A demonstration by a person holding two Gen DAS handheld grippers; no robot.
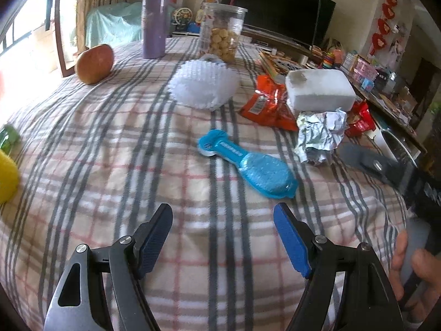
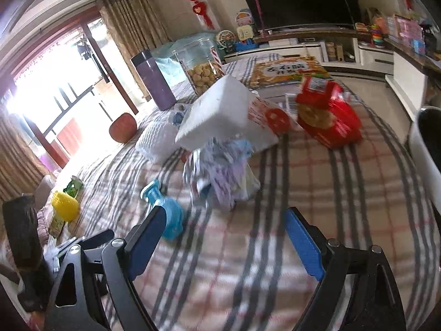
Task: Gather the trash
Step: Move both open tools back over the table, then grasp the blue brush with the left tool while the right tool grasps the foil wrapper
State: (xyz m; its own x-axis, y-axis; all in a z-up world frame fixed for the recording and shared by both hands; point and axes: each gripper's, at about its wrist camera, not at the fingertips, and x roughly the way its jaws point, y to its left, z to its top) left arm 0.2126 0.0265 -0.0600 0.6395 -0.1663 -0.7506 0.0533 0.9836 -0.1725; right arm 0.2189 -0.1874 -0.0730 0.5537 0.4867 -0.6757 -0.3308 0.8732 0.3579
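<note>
Altogether one crumpled paper wad point(image 1: 321, 138), two red wrappers point(image 1: 266, 102), both jaws apart, empty.

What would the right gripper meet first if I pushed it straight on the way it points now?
Most likely the crumpled paper wad: it lies dead ahead between the open fingers of the right gripper, with only bare plaid cloth before it. The blue packet sits off to the left. Depth is uncertain.

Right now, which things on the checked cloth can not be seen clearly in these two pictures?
- Yellow object, left wrist view: cut off by the left edge.
- Crumpled silver-white paper ball, right wrist view: blurred.
- Red snack wrapper, left wrist view: mostly hidden behind the paper ball.
- Blue plastic brush, right wrist view: partly hidden by the right tongs.
</note>
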